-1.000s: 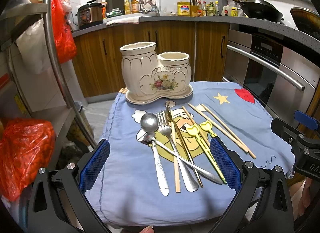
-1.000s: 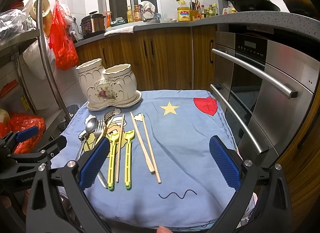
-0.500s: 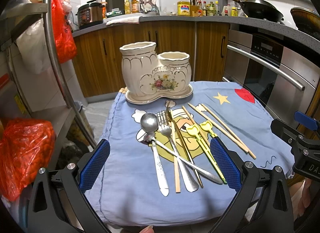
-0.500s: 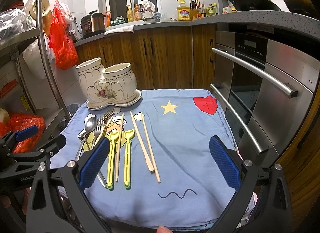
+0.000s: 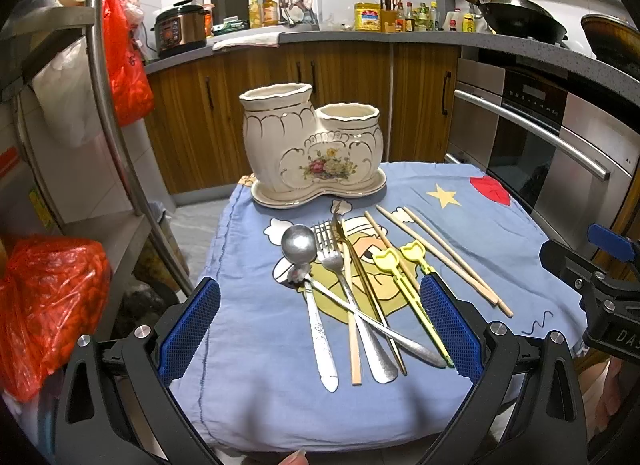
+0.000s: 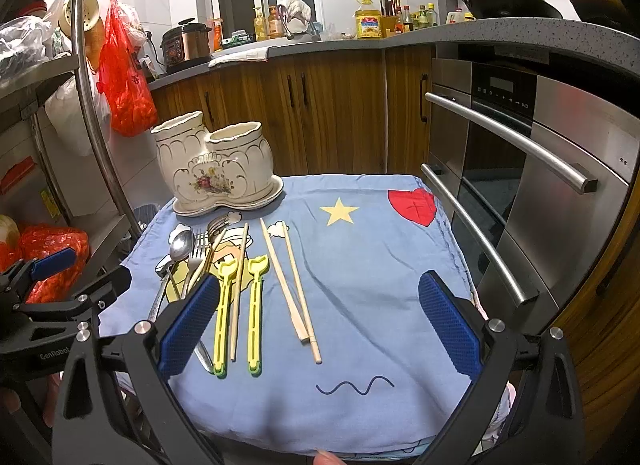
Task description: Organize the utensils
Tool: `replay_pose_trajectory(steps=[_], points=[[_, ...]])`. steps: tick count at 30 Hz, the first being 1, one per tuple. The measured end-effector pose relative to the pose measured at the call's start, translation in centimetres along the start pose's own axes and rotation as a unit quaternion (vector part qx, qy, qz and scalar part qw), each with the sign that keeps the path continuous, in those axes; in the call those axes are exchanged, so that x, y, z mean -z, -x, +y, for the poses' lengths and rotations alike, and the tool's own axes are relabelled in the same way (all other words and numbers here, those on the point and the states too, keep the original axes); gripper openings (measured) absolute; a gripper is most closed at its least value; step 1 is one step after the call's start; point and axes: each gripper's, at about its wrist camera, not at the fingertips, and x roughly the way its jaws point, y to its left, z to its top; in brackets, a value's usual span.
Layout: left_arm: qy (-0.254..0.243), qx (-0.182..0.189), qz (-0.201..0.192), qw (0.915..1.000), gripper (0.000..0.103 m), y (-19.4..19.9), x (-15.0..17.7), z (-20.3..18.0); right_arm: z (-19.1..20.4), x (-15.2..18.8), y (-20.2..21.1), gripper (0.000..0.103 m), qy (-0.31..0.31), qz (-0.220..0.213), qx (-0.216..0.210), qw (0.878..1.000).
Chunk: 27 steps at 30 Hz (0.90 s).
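Note:
A cream two-cup ceramic utensil holder [image 5: 311, 149] [image 6: 218, 167] with a flower print stands on its saucer at the far side of a blue cloth-covered table [image 5: 256, 329] [image 6: 372, 273]. In front of it lie a metal spoon [image 5: 299, 243], a fork [image 5: 332, 255], a second spoon, two yellow plastic picks [image 6: 256, 297] and wooden chopsticks [image 5: 444, 255] [image 6: 294, 285]. My left gripper [image 5: 320, 325] is open at the near edge, over the spoon and fork handles. My right gripper [image 6: 320, 321] is open too, with the chopstick ends between its fingers' line. Neither holds anything.
A steel oven front [image 6: 540, 185] with long bar handles runs along the table's right side. A metal shelf rack [image 5: 100, 113] with red plastic bags [image 5: 44, 305] stands on the left. Wooden cabinets [image 5: 340, 97] and a cluttered counter fill the back.

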Motion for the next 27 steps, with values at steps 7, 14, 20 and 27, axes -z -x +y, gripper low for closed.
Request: replay_pose_trajectory(steps=[7,14,20,27], points=[[-0.001,0.0,0.0,1.0,0.099,0.01,0.01,0.0,0.04,-0.01,-0.07,0.098,0.0,0.001,0.0,1.0],[0.0,0.0,-0.001,1.0,0.099,-0.01,0.04,-0.04,0.09,-0.02,-0.14,0.098,0.0,0.003,0.0,1.0],[-0.001,0.0,0.001,1.0,0.099,-0.02,0.02,-0.08,0.14,0.08,-0.36,0.098,0.001,0.006,0.0,1.0],[-0.002,0.0,0.004,1.0,0.099,-0.16,0.08,-0.12,0.31,0.31,-0.6,0.098,0.0,0.007,0.003,1.0]])
